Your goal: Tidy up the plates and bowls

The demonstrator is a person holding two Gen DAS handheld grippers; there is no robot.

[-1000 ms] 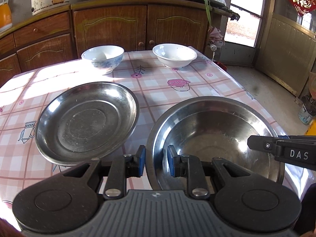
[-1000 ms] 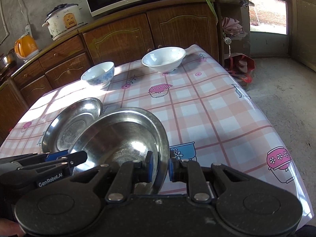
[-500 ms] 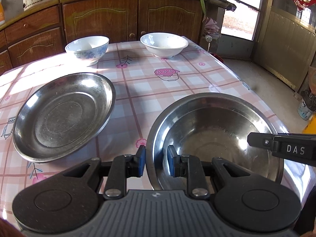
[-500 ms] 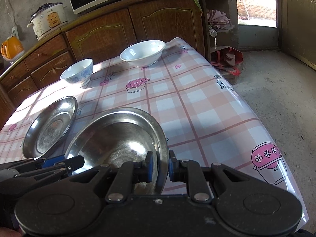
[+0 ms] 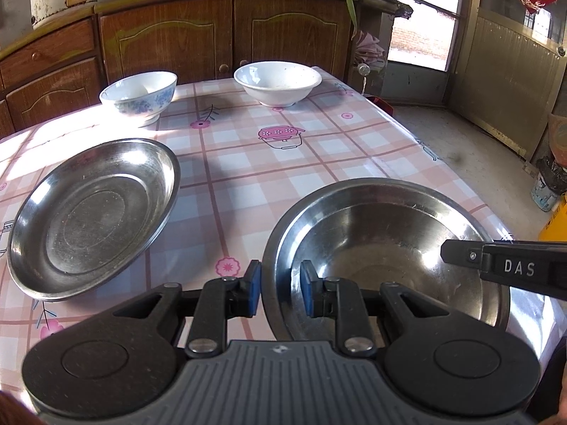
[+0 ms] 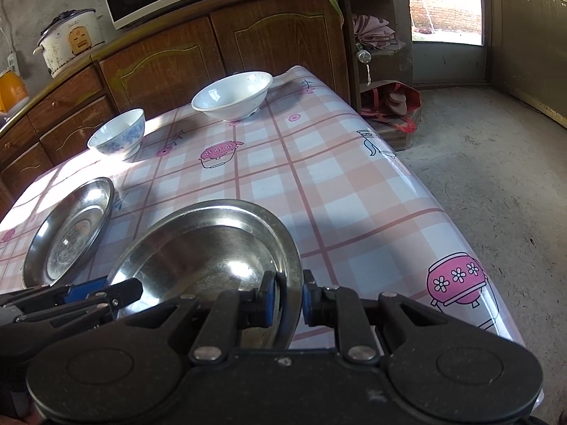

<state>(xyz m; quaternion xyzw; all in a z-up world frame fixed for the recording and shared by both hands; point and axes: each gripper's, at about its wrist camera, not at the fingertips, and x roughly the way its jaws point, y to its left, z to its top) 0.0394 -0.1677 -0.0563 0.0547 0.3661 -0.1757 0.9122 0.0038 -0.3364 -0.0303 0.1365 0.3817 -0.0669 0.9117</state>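
My left gripper (image 5: 278, 292) and right gripper (image 6: 286, 297) both clamp the rim of one steel plate (image 5: 386, 244) at the table's (image 5: 319, 163) near right corner; the other plate (image 5: 94, 212) lies left.

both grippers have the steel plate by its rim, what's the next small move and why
Probably lower the held steel plate onto the tablecloth and release. The left gripper and right gripper pinch opposite rims near the table's corner, apart from the other steel plate.

My left gripper (image 5: 280, 292) pinches steel basin (image 5: 386, 241) rim at 6 o'clock; steel plate (image 5: 92, 212) at 9; right gripper (image 5: 460, 255) at 3.
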